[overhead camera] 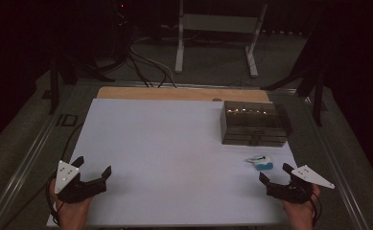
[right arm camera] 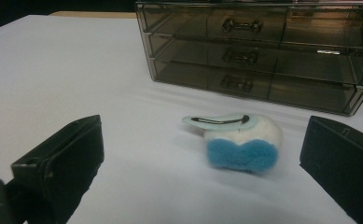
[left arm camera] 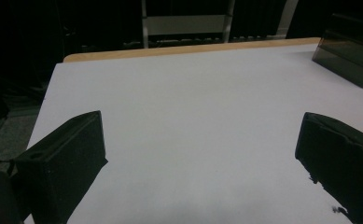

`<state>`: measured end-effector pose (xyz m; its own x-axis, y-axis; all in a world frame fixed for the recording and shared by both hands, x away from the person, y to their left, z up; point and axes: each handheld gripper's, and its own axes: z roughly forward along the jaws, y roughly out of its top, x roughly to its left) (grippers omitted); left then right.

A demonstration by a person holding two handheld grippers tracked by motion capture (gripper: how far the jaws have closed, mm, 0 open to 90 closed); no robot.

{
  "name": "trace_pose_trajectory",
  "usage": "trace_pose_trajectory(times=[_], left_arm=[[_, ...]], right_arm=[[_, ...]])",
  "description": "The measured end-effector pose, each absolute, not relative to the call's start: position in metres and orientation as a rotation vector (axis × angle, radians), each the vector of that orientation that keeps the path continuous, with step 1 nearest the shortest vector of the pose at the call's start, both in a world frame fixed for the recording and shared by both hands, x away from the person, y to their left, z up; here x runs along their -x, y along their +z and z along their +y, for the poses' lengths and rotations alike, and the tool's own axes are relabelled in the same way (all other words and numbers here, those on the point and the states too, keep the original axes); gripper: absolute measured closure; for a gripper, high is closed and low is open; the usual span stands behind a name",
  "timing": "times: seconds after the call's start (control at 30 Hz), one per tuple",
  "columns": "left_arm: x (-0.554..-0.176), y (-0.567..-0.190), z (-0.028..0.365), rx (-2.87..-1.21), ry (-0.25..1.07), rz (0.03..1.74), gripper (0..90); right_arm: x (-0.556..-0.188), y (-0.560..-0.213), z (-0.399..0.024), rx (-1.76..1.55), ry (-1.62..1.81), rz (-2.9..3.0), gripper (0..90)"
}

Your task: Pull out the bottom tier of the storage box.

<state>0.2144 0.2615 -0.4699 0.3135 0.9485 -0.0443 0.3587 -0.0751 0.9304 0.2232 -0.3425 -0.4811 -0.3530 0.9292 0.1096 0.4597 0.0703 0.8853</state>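
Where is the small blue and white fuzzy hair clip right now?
In the high view the blue and white fuzzy hair clip lies on the white table, right side, between the smoky plastic drawer chest and the open right gripper.

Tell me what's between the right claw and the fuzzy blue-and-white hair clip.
Nothing: in the right gripper view, bare white tabletop separates the open right claw from the hair clip.

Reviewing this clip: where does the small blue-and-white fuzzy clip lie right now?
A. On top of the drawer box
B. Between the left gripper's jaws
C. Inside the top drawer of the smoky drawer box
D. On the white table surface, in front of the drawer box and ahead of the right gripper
D: the fuzzy clip rests on the white table surface, apart from the drawer box behind it, ahead of the right gripper, whose jaws stand open.
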Motion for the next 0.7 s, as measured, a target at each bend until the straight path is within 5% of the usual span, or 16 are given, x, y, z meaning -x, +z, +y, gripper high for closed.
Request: trace_pose_trajectory(times=[0.7], left_arm=[[-0.2151,-0.471,0.2618,-1.612,0.794,1.218,3.2]], right_arm=[[-0.2257,-0.4795,-0.3464,-1.394,1.208,1.822,0.0]])
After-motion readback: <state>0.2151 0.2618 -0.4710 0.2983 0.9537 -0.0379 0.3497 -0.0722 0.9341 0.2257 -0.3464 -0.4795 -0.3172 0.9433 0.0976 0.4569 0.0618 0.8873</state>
